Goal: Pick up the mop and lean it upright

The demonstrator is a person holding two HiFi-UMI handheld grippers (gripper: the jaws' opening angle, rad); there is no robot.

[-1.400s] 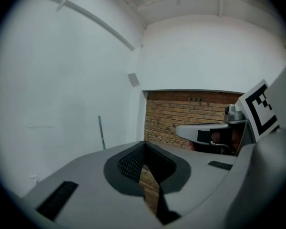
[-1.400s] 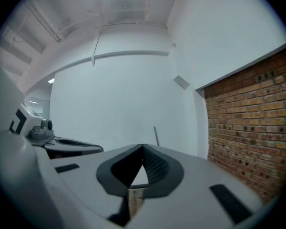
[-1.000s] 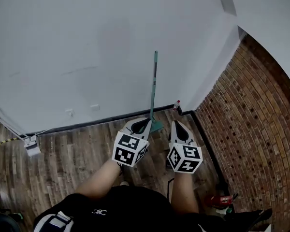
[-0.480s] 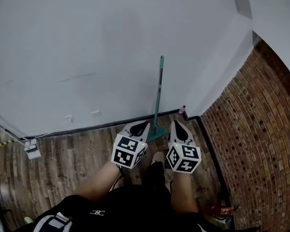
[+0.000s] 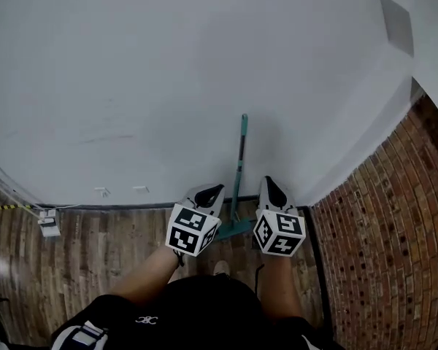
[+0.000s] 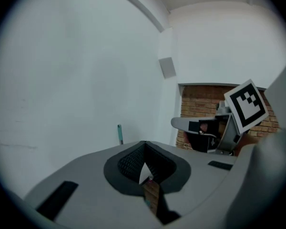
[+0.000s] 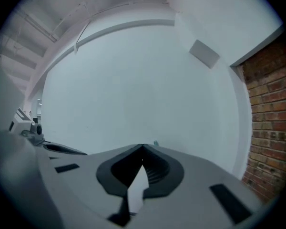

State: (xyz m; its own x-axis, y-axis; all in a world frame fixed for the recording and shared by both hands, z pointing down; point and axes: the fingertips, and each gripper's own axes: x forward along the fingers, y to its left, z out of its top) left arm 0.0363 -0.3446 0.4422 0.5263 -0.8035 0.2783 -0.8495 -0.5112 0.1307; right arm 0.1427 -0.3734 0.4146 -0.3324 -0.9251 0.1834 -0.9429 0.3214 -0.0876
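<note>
The mop has a teal handle point(image 5: 240, 162) that stands upright, leaning on the white wall, with its teal head point(image 5: 232, 230) on the wooden floor. My left gripper point(image 5: 212, 190) is just left of the handle's lower end. My right gripper point(image 5: 268, 187) is just right of it. Both are shut, hold nothing, and stay apart from the mop. In the left gripper view the jaws point(image 6: 143, 143) meet, and the handle's top point(image 6: 119, 134) shows beyond them. In the right gripper view the closed jaws point(image 7: 143, 147) hide all but the handle's tip point(image 7: 156, 143).
A red brick wall point(image 5: 383, 254) runs along the right and meets the white wall in a corner. A small white box with cables point(image 5: 49, 225) sits on the wooden floor point(image 5: 95, 257) at the far left. The person's legs and a shoe point(image 5: 220, 268) are below the grippers.
The view has swung up towards the wall and nearer the corner. Both grippers stayed shut beside the mop, which still leans on the wall. The small bottle by the baseboard is out of sight.
</note>
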